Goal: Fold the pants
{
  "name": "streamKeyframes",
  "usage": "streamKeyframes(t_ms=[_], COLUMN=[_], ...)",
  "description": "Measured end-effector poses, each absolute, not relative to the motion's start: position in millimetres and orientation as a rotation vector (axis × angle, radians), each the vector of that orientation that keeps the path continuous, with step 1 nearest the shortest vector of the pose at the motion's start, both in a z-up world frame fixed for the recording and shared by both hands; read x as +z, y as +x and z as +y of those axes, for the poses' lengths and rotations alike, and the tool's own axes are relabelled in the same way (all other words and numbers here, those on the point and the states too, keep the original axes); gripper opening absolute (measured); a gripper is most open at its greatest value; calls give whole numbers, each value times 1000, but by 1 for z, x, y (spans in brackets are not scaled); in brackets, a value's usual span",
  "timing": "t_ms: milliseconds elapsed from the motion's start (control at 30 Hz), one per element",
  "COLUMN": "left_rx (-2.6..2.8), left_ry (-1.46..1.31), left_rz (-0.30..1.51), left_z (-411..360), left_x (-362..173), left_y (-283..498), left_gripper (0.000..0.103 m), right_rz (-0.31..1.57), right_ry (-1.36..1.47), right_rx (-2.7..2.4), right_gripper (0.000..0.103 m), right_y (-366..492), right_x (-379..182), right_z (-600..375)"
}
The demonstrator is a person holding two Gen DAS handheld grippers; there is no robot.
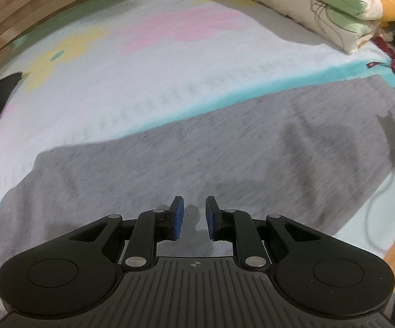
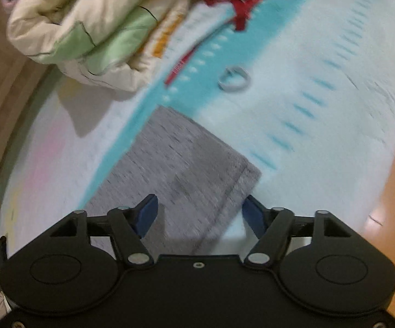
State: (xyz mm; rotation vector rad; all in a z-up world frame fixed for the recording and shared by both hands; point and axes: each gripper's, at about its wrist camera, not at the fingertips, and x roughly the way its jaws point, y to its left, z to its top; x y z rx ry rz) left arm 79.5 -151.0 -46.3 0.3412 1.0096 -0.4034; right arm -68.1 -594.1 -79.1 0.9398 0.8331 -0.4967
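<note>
Pants (image 1: 197,158) lie flat along the bed (image 1: 170,76), seemingly halved lengthwise; crosswise folds remain, we judge. Left hand-held gripper (image 1: 192,217) narrowly parted, empty; right hand-held gripper (image 2: 200,213) wide, straddling the hem at 6 o'clock.

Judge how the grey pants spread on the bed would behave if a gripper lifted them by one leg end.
The grey pants look like soft knit lying flat with shallow wrinkles, so they would probably droop and fold rather than hold shape. The hemmed leg end seems thin, likely light. The fuzzy bed cover may drag on them.
</note>
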Motion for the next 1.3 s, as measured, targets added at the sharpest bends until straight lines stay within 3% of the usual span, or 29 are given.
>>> streamKeyframes(t_ms=[133,167,233,267,567,733,1067,1300], left_rx=[-428,-435,-448,-455,-567,-557,-351,-162], left_ry=[352,353,341,339,397,473,295,175], left_rz=[989,990,1001,1009,1084,1016,991,1029], left_z=[-179,-187,-202,-208,-279,-287,-127,-17], left_x=[-39,-38,-37,-38,-76,-80,-38,-47], left_y=[87,90,95,97,97,85,106,114], left_gripper=[17,17,17,17,18,18,18,18], right_rz=[799,792,800,819,854,827,778,917], right_ry=[959,963,972,987,834,762,449,85], right_rx=[-466,-455,-439,-425,-460,-427,-74,205], right_gripper=[69,62,27,25,24,24,23,23], right_y=[-67,-66,-62,-59,-43,-39,-10,0], right_x=[-77,-79,-83,-87,-48,-22,53,21], right_z=[-595,-597,-601,-603,-578,-562,-426,-267])
